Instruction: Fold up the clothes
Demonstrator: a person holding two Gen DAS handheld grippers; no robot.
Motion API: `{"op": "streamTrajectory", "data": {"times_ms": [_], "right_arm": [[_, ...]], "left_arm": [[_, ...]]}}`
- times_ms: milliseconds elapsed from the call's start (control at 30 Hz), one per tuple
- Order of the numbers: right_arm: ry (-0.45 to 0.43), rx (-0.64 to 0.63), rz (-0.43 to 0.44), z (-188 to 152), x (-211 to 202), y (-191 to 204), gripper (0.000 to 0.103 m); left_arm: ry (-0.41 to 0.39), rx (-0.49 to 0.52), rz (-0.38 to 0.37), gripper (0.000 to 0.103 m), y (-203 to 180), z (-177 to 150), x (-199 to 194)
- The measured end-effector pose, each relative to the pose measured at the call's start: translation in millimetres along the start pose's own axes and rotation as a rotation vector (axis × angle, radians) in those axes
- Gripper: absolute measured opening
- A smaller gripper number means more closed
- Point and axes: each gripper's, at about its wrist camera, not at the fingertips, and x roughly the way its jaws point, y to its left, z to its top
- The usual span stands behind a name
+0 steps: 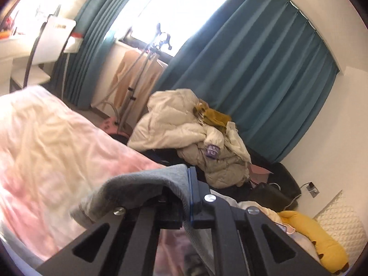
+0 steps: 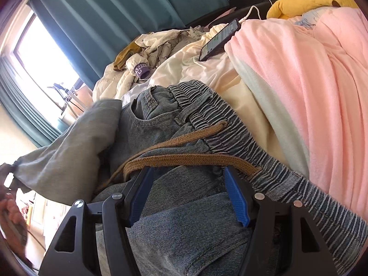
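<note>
Blue jeans (image 2: 188,218) with an elastic waistband and a brown drawstring (image 2: 184,158) lie bunched on the bed. My right gripper (image 2: 188,169) rests on them, jaws wide apart, denim filling the gap between the blue pads (image 2: 237,197). A grey garment (image 2: 69,149) rises from beside the jeans toward the left edge, where my left gripper (image 2: 9,174) holds it up. In the left wrist view the left gripper (image 1: 187,172) is shut on that grey garment (image 1: 142,188), which drapes over and hides its left finger.
A pink blanket (image 2: 310,80) covers the bed on the right, with a phone (image 2: 218,39) on a charging cable beside it. Cream jackets (image 1: 184,126) are piled by the teal curtains (image 1: 253,69). A yellow plush (image 1: 317,237) and a steamer stand (image 1: 138,69) are nearby.
</note>
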Motion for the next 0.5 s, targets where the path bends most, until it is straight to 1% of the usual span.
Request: {"op": "streamTrajectory", "data": {"times_ms": [100, 267, 300, 367, 433, 500], "right_arm": [[0.005, -0.026, -0.014, -2.7, 1.9, 5.6, 0.064], [0.012, -0.051, -0.032, -7.2, 3.1, 9.9, 0.064], [0.014, -0.055, -0.038, -8.2, 3.4, 10.7, 0.064], [0.031, -0.052, -0.041, -8.6, 3.9, 12.3, 0.064], [0.026, -0.056, -0.041, -7.9, 2.1, 15.3, 0.064], [0.027, -0.071, -0.052, -8.5, 2.5, 20.0, 0.064]], "left_arm": [[-0.06, 0.036, 0.075, 0.003, 28.4, 38.3, -28.0], [-0.121, 0.104, 0.247, 0.003, 78.0, 90.2, -52.4], [-0.122, 0.123, 0.315, 0.003, 89.1, 99.6, -53.8], [-0.114, 0.139, 0.426, 0.003, 112.5, 117.4, -53.0], [-0.105, 0.154, 0.53, 0.003, 135.5, 135.1, -52.3], [-0.098, 0.173, 0.532, 0.003, 149.2, 150.0, -51.1]]}}
